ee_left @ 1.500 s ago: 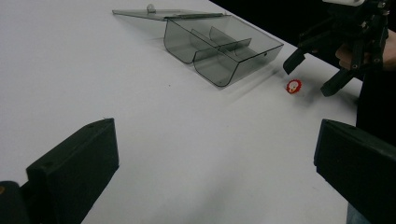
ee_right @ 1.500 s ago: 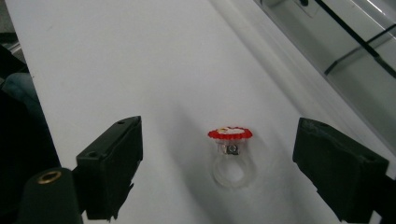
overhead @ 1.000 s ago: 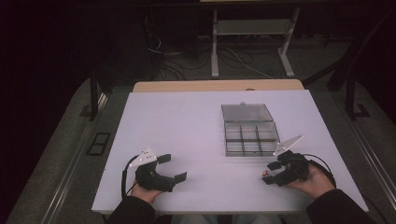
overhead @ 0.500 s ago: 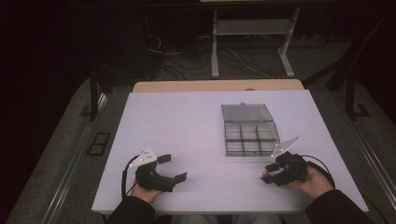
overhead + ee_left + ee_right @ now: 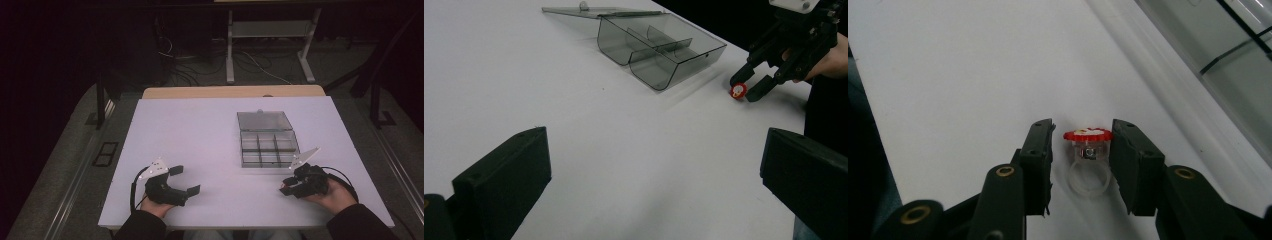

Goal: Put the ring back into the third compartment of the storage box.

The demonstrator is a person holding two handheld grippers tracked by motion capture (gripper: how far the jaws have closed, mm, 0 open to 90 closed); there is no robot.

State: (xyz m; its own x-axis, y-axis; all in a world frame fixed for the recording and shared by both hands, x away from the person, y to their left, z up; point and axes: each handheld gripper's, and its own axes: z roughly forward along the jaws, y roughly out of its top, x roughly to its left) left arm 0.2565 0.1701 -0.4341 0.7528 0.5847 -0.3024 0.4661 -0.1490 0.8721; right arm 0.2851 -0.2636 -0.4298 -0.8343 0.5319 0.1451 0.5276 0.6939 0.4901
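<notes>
The right gripper [image 5: 1082, 150] rests low on the white table [image 5: 200, 135], its two black jaws partly closed around a small clear plastic ring with a red disc top [image 5: 1088, 150]. The ring touches the right-hand jaw; a narrow gap shows at the other, so whether it is truly pinched cannot be told. Just beyond this gripper lies a smoky clear compartment box [image 5: 267, 147], its lid [image 5: 264, 120] flat open behind it. Well apart, the left gripper [image 5: 184, 180] sits on the table, jaws spread wide, holding nothing.
</notes>
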